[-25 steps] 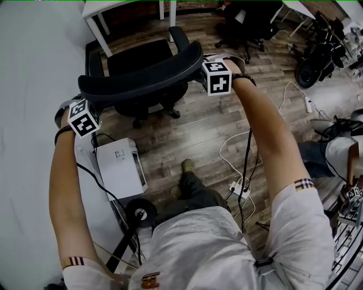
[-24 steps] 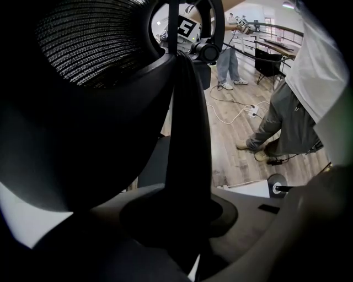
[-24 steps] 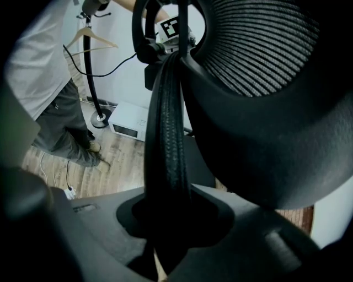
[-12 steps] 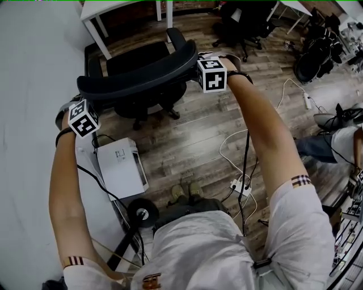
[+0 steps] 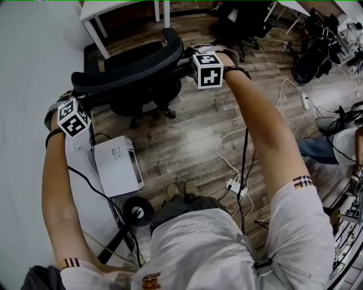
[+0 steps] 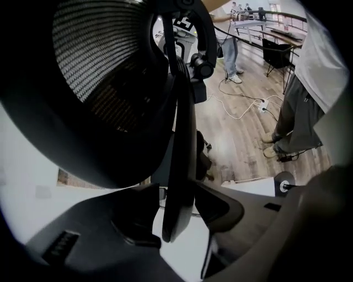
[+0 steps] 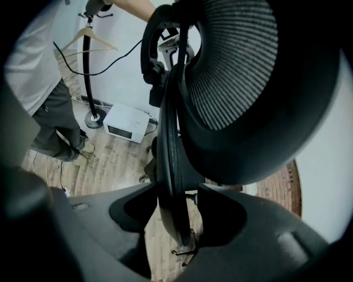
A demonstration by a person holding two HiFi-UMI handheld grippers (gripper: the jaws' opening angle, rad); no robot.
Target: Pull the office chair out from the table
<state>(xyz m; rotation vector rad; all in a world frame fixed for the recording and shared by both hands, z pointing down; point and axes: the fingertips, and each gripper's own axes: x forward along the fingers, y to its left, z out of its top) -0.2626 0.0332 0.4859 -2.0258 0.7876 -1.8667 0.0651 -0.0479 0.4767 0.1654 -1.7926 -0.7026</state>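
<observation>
The black office chair (image 5: pixel 126 75) stands on the wood floor, its mesh back toward me. My left gripper (image 5: pixel 77 97) is at the left end of the backrest's top edge, my right gripper (image 5: pixel 186 61) at the right end. In the left gripper view the backrest's thin rim (image 6: pixel 180 137) runs between the jaws of the left gripper (image 6: pixel 176 205) with a gap on one side. In the right gripper view the rim (image 7: pixel 171 148) likewise passes between the spread jaws of the right gripper (image 7: pixel 176 209). Both pairs of jaws have just been opening and no longer clamp the rim.
A white table (image 5: pixel 25 85) fills the left side and another (image 5: pixel 105 8) stands behind the chair. A white box (image 5: pixel 116 166), a stand's round base (image 5: pixel 138 212) and a power strip (image 5: pixel 235 186) with cables lie on the floor. More chairs (image 5: pixel 244 17) stand at the back.
Both grippers and the chair back sit a little higher and further left in the head view. The left marker cube has drifted left, off the backrest's end. My feet have shifted.
</observation>
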